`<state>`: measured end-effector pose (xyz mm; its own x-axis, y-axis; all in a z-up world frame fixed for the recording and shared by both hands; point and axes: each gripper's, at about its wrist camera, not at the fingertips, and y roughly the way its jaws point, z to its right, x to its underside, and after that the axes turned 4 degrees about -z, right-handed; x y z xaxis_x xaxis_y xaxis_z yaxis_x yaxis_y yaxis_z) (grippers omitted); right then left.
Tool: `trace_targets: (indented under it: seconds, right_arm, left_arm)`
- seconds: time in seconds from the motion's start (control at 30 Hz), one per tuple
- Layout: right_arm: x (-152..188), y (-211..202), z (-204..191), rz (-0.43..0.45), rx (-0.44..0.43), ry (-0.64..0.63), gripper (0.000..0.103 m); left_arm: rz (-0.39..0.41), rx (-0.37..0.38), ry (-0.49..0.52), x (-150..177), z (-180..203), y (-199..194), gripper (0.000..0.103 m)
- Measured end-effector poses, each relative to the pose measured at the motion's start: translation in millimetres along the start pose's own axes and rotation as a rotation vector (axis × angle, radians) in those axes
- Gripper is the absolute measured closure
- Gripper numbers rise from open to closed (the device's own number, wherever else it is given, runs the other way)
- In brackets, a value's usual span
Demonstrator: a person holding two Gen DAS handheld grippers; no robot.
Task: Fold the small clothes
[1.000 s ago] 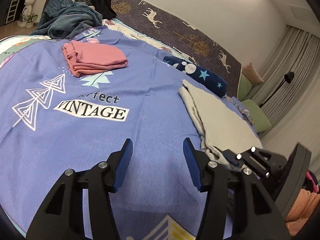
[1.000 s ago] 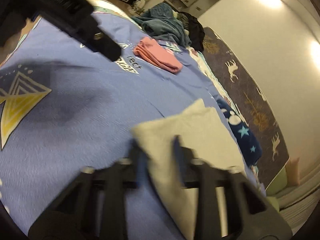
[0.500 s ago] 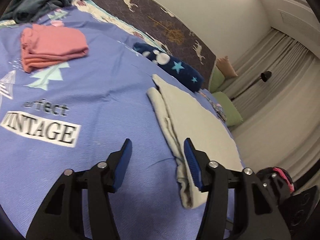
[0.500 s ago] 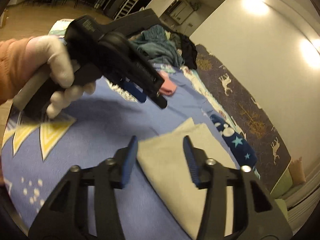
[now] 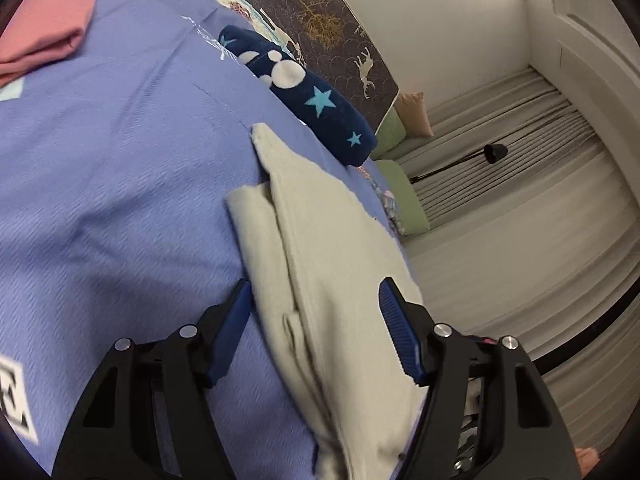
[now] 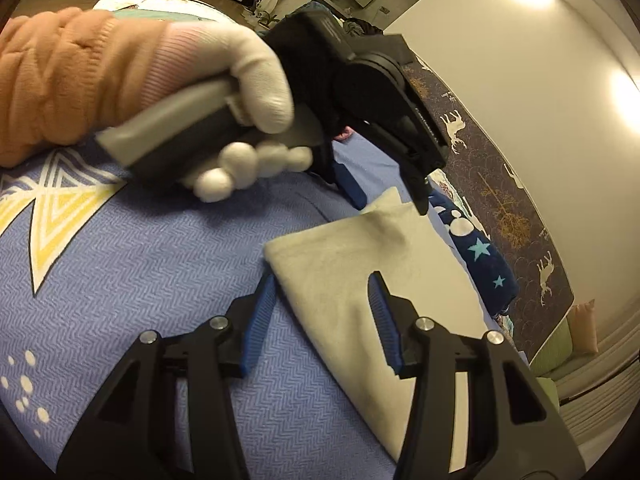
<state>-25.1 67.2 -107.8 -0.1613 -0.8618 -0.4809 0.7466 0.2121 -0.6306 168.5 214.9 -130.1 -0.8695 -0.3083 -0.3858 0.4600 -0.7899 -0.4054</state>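
Note:
A cream folded garment (image 5: 320, 248) lies on the blue bedspread (image 5: 100, 160); it also shows in the right wrist view (image 6: 360, 272). My left gripper (image 5: 316, 300) is open, its jaws straddling the garment's near part just above it. My right gripper (image 6: 322, 292) is open over the garment's near corner. In the right wrist view the left gripper (image 6: 394, 190), held by a white-gloved hand (image 6: 256, 92), hovers over the garment's far end.
A folded pink garment (image 5: 44, 36) lies at the far left. A navy star-patterned cloth (image 5: 304, 92) lies beside the dark deer-print headboard (image 5: 332, 20). Green pillows (image 5: 404, 204) and grey curtains are to the right, past the bed edge.
My left gripper swung right and down over the cream garment. My right gripper settled over its near corner. Both stayed open.

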Motion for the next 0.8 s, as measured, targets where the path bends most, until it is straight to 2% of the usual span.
trace_targets:
  seconds: [0.17, 0.23, 0.27, 0.3, 0.4, 0.5, 0.6, 0.7, 0.8]
  right_arm:
    - [1, 4, 7, -0.037, -0.011, 0.059, 0.051]
    - [-4, 7, 3, -0.043, 0.007, 0.072, 0.051]
    - [-6, 10, 2, -0.043, 0.012, 0.078, 0.051]
    - [-9, 14, 2, -0.043, 0.012, 0.088, 0.055]
    - [-16, 25, 6, -0.073, -0.016, 0.118, 0.096]
    - [-23, 21, 21, -0.051, -0.052, 0.204, 0.097]
    - [-29, 20, 26, -0.051, -0.051, 0.229, 0.097]
    - [-26, 24, 29, -0.064, -0.081, 0.258, 0.097]
    - [-24, 27, 35, -0.061, -0.083, 0.266, 0.097]
  left_arm:
    - [-0.049, -0.044, 0.05, -16, 13, 21, 0.037]
    - [-0.04, -0.067, 0.051, -20, 16, 28, 0.048]
    - [-0.04, -0.08, 0.048, -22, 16, 33, 0.075]
    - [-0.047, -0.083, 0.037, -23, 13, 37, 0.097]
    - [-0.012, -0.074, 0.037, -21, 9, 31, 0.097]
    - [0.017, -0.089, 0.096, -21, 20, 20, 0.097]
    - [0.009, -0.114, 0.119, -22, 26, 20, 0.097]
    - [-0.011, -0.139, 0.095, -23, 17, 27, 0.097]
    - [-0.026, -0.128, 0.037, -21, 4, 28, 0.094]
